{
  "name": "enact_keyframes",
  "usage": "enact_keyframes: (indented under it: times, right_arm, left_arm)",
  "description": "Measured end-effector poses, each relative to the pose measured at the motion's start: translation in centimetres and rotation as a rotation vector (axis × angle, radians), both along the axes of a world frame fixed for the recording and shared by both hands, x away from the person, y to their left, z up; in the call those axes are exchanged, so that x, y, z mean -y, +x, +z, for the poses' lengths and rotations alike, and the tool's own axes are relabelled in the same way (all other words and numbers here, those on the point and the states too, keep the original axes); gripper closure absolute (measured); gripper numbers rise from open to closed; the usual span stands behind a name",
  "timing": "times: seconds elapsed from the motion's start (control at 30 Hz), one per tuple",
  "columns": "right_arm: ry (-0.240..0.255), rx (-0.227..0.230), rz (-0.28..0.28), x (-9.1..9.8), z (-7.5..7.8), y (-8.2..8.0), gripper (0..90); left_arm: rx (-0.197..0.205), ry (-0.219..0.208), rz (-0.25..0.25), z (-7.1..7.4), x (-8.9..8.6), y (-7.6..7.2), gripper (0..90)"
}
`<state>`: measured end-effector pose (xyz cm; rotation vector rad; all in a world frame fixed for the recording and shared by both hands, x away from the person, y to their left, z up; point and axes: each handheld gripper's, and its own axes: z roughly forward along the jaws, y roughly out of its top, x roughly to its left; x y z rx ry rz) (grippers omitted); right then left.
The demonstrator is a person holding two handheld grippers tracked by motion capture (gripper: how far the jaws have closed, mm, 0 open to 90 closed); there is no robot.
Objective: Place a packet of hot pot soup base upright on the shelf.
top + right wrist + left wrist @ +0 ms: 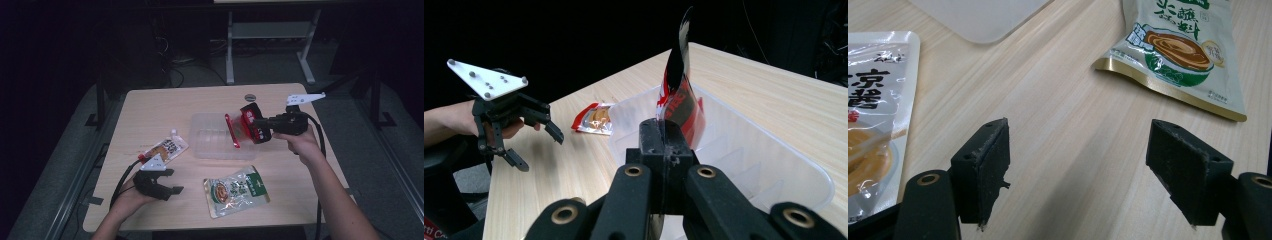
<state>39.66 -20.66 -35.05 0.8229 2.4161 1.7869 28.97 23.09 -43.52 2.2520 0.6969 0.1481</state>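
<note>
Right gripper (665,131) pinched the red sauce packet (680,95) by its edge, jaws pressed together on it, packet standing upright above the clear plastic tray (804,172) just beyond the jaws. Left gripper (1079,165) rested low over the table (1068,100), jaws spread, nothing between them. Green packet (1183,50) lay ahead to its right, orange packet (873,115) just beside its left jaw.

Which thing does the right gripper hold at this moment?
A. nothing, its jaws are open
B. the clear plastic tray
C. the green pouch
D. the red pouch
D: the right gripper is shut on the edge of the red pouch, which hangs over the clear plastic tray, while the green pouch lies flat on the table.
</note>
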Motion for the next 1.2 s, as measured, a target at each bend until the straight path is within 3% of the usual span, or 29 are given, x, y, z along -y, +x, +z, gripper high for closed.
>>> enact_keyframes:
  times: [0.37, 0.6, 0.77, 1.2]
  right_arm:
    - [-0.022, -0.002, -0.01, -0.33, -0.57, 0.24, 89.9]
    - [-0.059, 0.002, -0.017, -0.67, -0.73, 0.16, 89.4]
    - [-0.089, 0.021, -0.052, -0.51, -0.57, 0.06, 89.5]
    - [-0.101, 0.0, -0.062, 0.04, -0.56, -0.23, 84.3]
  left_arm:
    - [-0.005, 0.001, 0.005, -0.04, -0.03, -0.1, 25.2]
    - [-0.013, 0.004, 0.004, -0.1, 0.0, -0.08, 25.2]
    - [-0.01, 0.009, 0.003, -0.11, -0.05, -0.02, 25.2]
    - [-0.019, 0.01, 0.008, -0.16, -0.06, 0.01, 25.2]
